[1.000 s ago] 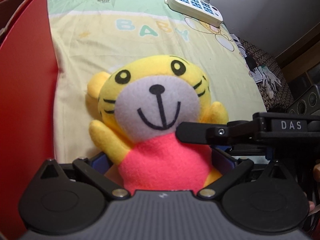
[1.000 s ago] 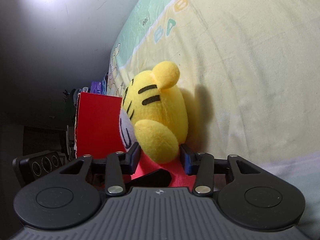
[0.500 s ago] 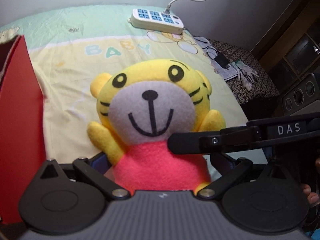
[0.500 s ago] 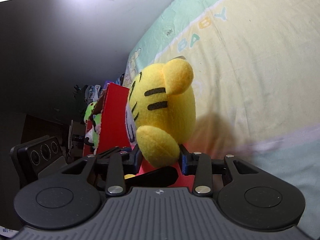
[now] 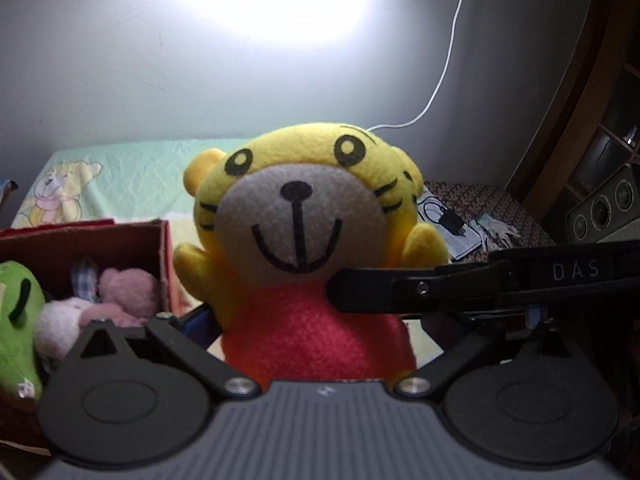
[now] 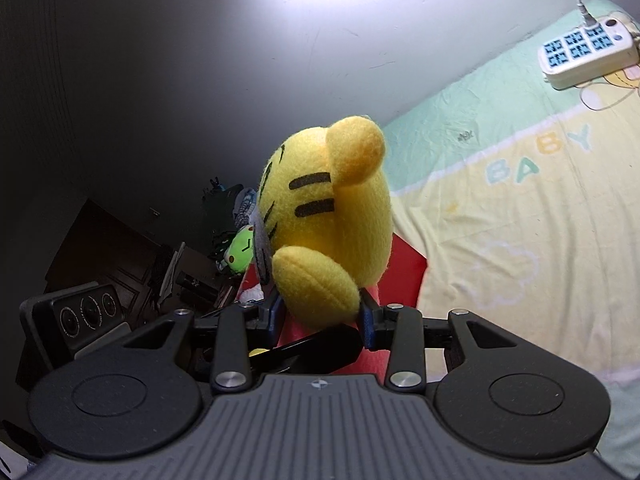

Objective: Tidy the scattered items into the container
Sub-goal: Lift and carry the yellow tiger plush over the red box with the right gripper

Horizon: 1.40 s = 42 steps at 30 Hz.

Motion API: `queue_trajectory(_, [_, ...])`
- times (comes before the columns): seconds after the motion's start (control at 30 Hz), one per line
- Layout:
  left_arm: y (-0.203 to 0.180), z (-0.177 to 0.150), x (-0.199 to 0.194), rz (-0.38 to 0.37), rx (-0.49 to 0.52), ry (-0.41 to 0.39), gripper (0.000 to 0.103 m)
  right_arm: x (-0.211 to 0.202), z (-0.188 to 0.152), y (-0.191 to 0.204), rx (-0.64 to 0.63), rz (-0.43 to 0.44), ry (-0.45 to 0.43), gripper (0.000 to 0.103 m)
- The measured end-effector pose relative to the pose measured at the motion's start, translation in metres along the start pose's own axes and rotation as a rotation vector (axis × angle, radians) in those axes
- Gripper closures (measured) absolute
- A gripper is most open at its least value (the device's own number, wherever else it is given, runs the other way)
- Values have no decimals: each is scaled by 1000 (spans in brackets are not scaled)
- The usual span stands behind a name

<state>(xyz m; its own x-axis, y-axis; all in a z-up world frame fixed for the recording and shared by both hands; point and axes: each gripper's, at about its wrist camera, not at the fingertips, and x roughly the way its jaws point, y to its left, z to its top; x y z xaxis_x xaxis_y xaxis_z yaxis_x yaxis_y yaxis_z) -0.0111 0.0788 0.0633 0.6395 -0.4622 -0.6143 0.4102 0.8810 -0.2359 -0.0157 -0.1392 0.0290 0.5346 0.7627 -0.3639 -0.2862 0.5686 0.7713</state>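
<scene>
**Tiger plush held by both grippers beside the red box**

Left wrist view: the tiger plush is seen from the front, filling the middle of the frame, upright, with its red body wedged between the two fingers of the left gripper. The jaws are pressed against the sides of the red body, so the toy is clamped. A black finger of the right gripper is laid across the toy's front from the right, just under its chin. To the left, the red box is seen open, with a green plush and pink plush toys lying inside. A bedsheet is spread behind, and a white cable hangs down the far wall.

Right wrist view: the tiger plush is seen from its side. The right gripper is closed narrowly on the toy's lower part, with a yellow paw bulging over the blue pads. The red box is partly hidden behind the toy, and the green plush shows on the left. A power strip lies on the bedsheet at the far right.
</scene>
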Motion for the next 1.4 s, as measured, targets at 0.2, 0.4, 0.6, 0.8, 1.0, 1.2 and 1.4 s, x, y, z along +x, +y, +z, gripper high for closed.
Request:
queue_trajectory(0.2, [52, 4, -37, 59, -7, -45, 2, 54, -5, 37, -25, 39, -6, 63])
queue_trajectory(0.4, [111, -1, -63, 126, -34, -52, 2, 117, -17, 61, -16, 84, 23, 63])
queue_trajectory(0.6, [159, -6, -79, 178, -42, -42, 2, 169, -31, 78, 8, 111, 35, 62])
queue_trajectory(0.8, [193, -15, -74, 207, -54, 16, 2, 205, -45, 83, 66, 103, 81, 62])
queue_trajectory(1.0, [215, -25, -65, 183, -52, 74, 2, 219, -55, 77, 122, 60, 106, 61])
queue_trajectory(1.2, [202, -28, -54, 146, -4, 80, 2, 207, -52, 72, 150, -8, 104, 61])
queue_trajectory(1.4, [191, -23, -59, 109, 28, 57, 2, 196, -54, 70, 197, -4, 67, 61])
